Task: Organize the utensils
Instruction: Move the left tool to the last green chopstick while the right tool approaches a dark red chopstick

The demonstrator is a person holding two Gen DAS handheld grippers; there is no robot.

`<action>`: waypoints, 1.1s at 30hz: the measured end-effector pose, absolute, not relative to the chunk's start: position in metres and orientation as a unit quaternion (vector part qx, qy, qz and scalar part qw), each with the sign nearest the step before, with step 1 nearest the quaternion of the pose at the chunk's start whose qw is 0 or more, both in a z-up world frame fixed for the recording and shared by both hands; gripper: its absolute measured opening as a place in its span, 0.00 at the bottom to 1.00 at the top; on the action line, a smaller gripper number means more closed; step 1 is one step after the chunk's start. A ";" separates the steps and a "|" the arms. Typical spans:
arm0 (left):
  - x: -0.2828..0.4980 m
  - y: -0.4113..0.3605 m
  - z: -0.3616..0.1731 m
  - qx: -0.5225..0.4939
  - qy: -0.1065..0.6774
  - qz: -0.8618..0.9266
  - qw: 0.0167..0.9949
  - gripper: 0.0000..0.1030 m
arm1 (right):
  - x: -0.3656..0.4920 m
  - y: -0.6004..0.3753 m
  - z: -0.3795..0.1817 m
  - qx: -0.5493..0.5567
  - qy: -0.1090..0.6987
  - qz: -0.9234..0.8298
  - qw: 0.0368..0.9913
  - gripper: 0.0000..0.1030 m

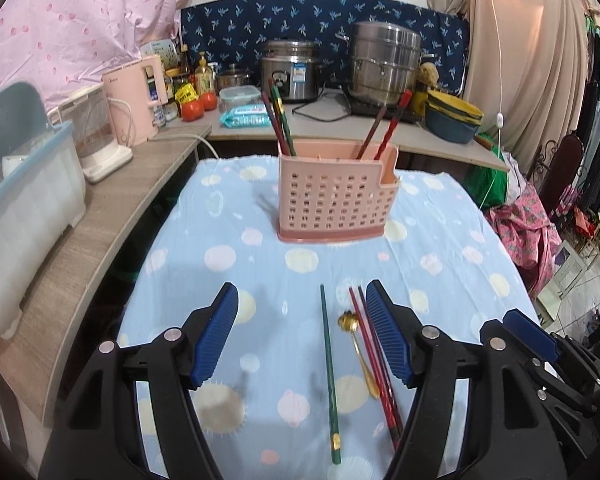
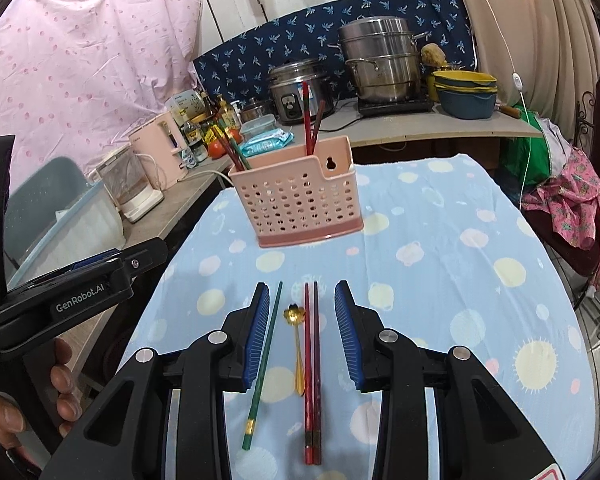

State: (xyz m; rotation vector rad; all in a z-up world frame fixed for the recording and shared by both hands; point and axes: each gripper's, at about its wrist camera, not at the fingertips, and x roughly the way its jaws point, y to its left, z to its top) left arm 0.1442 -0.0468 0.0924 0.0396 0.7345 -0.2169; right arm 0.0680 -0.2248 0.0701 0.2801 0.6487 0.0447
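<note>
Pink perforated caddy (image 1: 334,200) upright on tablecloth (image 1: 440,264), holding chopsticks (image 1: 279,120).

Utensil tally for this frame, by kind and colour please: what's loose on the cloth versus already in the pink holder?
On the cloth:
Green chopstick: 1
Red chopsticks: 2
Gold spoon: 1

In the pink holder:
Left-side chopsticks, red and green: at least 2, exact count unclear
Right-side chopsticks, red and dark: 2

Total: at least 8
</note>
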 end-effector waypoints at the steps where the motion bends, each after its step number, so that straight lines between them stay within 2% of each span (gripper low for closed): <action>1: 0.143 -0.046 0.088 0.020 0.362 -0.106 0.926 0.61 | 0.067 -0.224 0.068 0.137 0.320 0.022 0.937 0.33; 21: 0.114 -0.038 -0.009 0.037 0.462 -0.088 0.882 0.62 | 0.042 -0.213 -0.015 0.121 0.412 0.015 0.903 0.33; 33: 0.108 -0.042 -0.036 0.051 0.490 -0.084 0.866 0.62 | 0.044 -0.205 -0.053 0.106 0.449 0.017 0.887 0.31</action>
